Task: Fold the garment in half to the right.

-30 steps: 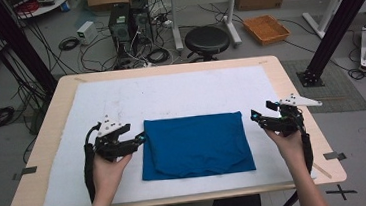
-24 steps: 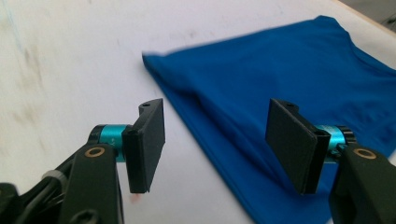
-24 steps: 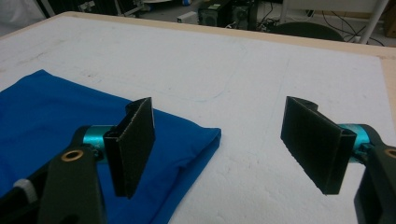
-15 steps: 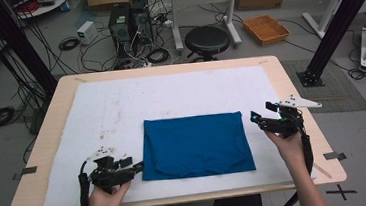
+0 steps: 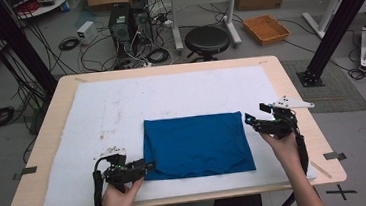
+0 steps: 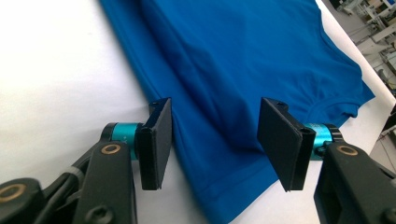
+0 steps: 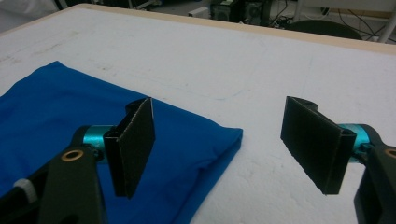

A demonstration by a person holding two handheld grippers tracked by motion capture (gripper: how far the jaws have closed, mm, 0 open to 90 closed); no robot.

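Observation:
A folded blue cloth (image 5: 197,144) lies flat on the white mat (image 5: 121,108) in the middle of the table. My left gripper (image 5: 148,166) is open at the cloth's near left corner; in the left gripper view its jaws straddle the cloth's hem (image 6: 219,154) with nothing clamped between them. My right gripper (image 5: 249,120) is open too, hovering by the cloth's far right corner (image 7: 233,135); one jaw hangs over the blue cloth (image 7: 70,112) and the other over bare mat.
The wooden table edge (image 5: 319,136) runs close to my right hand. Behind the table stand a black stool (image 5: 207,39), computer towers (image 5: 126,25) with tangled cables, and an orange tray (image 5: 266,28) on the floor.
My left gripper has dropped back toward the near edge and moved right, from beside the cloth's left side to its near left corner. The right gripper has stayed put.

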